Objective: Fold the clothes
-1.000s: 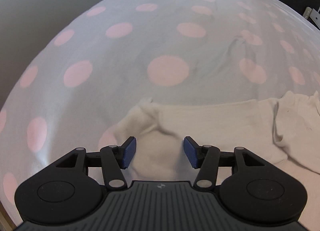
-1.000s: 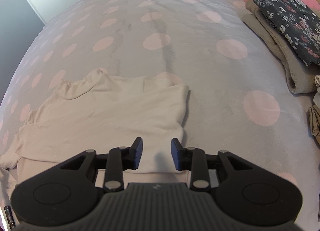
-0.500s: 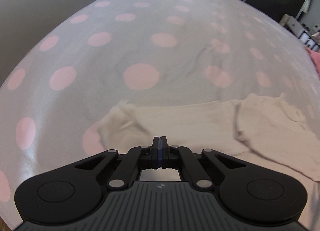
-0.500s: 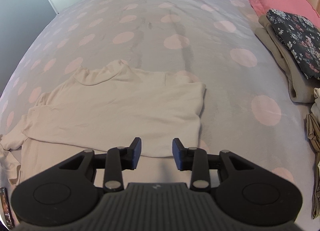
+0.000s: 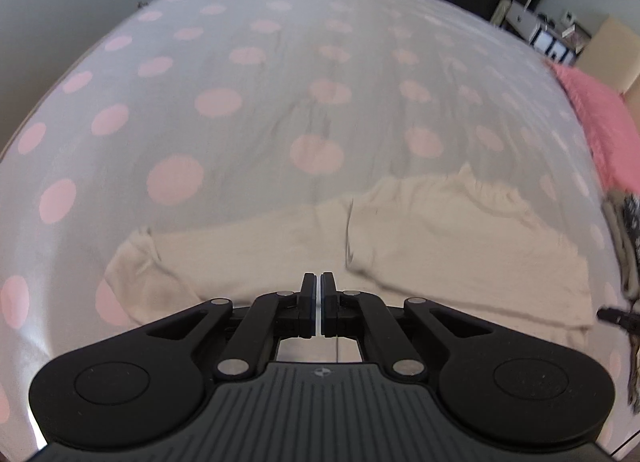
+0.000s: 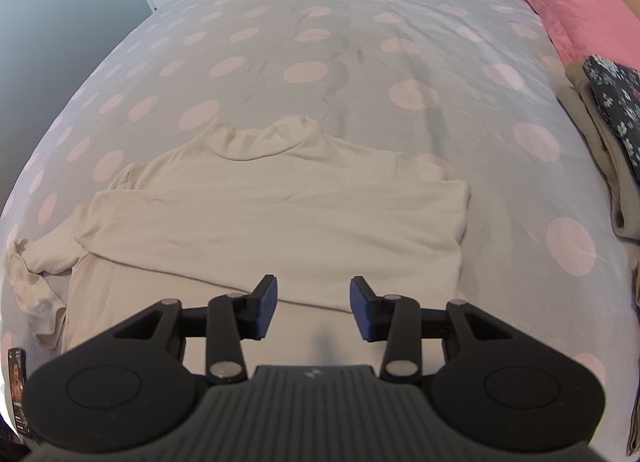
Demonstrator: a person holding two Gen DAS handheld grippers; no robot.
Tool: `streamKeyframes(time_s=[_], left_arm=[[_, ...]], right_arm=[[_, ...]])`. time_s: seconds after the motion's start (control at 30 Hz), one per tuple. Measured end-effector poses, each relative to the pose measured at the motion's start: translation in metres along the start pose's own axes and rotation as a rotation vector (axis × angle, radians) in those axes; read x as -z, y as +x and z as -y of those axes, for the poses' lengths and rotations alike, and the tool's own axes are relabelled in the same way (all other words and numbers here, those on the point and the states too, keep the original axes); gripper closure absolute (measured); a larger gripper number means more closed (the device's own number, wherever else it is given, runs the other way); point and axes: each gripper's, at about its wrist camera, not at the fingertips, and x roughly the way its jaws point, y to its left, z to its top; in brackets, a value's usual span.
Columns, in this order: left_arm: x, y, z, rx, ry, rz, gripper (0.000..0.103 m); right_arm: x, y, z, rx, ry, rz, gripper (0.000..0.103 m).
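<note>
Nearest the left wrist camera, the left gripper [image 5: 319, 304] has its jaws drawn together with only a thin slit between them and no cloth visibly caught, while the right gripper [image 6: 313, 308] hangs with its blue pads apart and opening, nothing between them. Just beyond both lies the cream top [image 6: 280, 217], spread flat on the polka-dot bedspread [image 6: 320, 29] with its collar away from the grippers and one sleeve folded across its body. Farther off at the right edge sit a stack of folded clothes [image 6: 612, 133] and a pink pillow [image 6: 568, 1].
</note>
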Motion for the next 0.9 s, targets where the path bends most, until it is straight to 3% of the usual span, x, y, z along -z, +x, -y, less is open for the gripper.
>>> streamKeyframes(time_s=[0.1,0.17,0.37,0.53,0.57,0.6,0.67,0.8,0.9], left_arm=[[0.020,0.021,0.000,-0.032,0.034,-0.060,0.075],[0.032,0.039,0.000,-0.041,0.053,-0.089,0.069],[0.058,0.081,0.001,-0.084,0.073,-0.176,0.068],[0.066,0.093,-0.001,-0.077,0.078,-0.162,0.068],[0.067,0.093,-0.001,-0.075,0.092,-0.154,0.071],[0.068,0.093,0.000,-0.073,0.107,-0.147,0.083],[0.066,0.092,-0.003,-0.074,0.119,-0.146,0.097],[0.053,0.074,-0.015,-0.072,0.063,-0.120,0.100],[0.032,0.040,-0.029,-0.036,-0.001,-0.035,0.100]], right_arm=[[0.000,0.003,-0.004,-0.003,-0.016,-0.007,0.058],[0.001,0.006,-0.004,-0.002,-0.021,-0.014,0.057],[0.004,0.017,-0.002,0.018,-0.021,-0.043,0.056],[0.004,0.020,-0.002,0.023,-0.024,-0.050,0.056],[0.004,0.021,-0.002,0.023,-0.026,-0.052,0.056],[0.004,0.022,-0.003,0.024,-0.028,-0.054,0.056],[0.005,0.024,-0.004,0.025,-0.032,-0.058,0.056],[0.004,0.023,-0.004,0.025,-0.034,-0.056,0.056],[0.004,0.023,-0.005,0.027,-0.035,-0.053,0.056]])
